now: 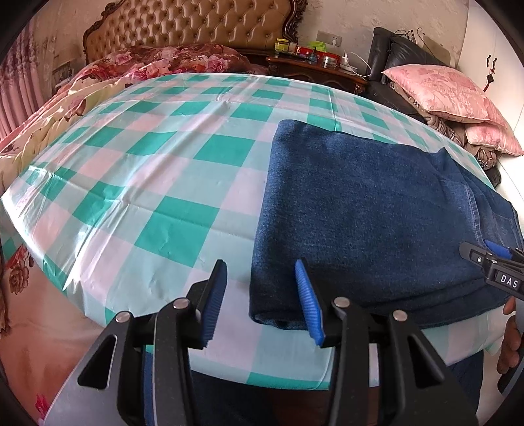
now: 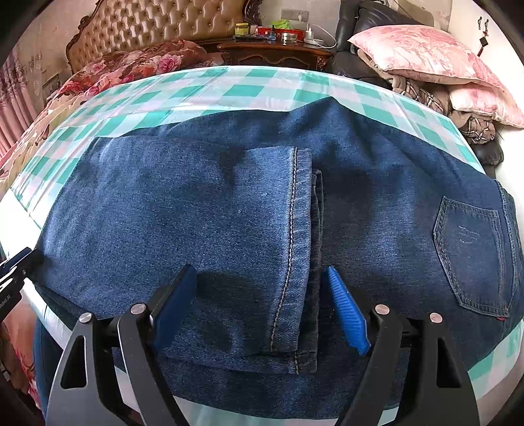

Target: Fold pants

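Note:
Blue denim pants (image 2: 229,213) lie folded on a table with a green and white checked cloth (image 1: 147,170). The leg end with its stitched hem (image 2: 294,245) is laid back over the seat part, whose back pocket (image 2: 471,259) shows at the right. My right gripper (image 2: 262,308) is open, its blue pads on either side of the hem near the front edge. My left gripper (image 1: 262,301) is open and empty, straddling the left front corner of the folded pants (image 1: 360,222). The right gripper also shows at the right edge of the left wrist view (image 1: 494,262).
A bed with floral bedding (image 1: 137,65) and a tufted headboard (image 1: 186,26) stands behind the table. A cluttered nightstand (image 1: 311,62) and a dark chair with pink pillows (image 1: 448,95) are at the back right. The table's front edge is close below both grippers.

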The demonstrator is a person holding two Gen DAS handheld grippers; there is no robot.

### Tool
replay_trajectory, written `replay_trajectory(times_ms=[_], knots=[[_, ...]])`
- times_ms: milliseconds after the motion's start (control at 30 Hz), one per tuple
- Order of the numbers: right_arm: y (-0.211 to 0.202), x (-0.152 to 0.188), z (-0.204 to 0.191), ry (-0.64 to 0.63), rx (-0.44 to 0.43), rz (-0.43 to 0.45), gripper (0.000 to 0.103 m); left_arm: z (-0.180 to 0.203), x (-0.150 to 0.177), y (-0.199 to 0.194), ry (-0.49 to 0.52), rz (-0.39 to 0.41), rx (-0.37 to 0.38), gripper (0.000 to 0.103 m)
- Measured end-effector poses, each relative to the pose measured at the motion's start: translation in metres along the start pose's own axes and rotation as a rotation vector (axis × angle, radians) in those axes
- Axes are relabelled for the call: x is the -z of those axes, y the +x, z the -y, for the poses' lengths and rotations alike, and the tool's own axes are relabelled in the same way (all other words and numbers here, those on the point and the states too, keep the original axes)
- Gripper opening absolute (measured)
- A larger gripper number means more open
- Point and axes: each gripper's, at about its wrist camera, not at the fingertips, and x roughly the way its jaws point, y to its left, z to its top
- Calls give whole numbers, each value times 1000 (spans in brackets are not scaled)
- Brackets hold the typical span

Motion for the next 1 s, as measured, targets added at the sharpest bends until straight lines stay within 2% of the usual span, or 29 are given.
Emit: replay_trajectory(times_ms=[400,600,800,900,1000], knots=[[1,0,0,-2,-1,0,78,-6,-4,2,-12,-19,30,47],[2,2,4,-1,4,-18,83,-12,-5,2,-28,-29,66,46],[-3,6,4,-24,23,-21,86,-15,-37,10,8,-15,84,46],[-5,6,1,-38,43,-25,86,-15,-67,26,22,-21,129,46],[-6,6,-1,-43,61,-31,86,-7,-103,54,86,-47,149,45]])
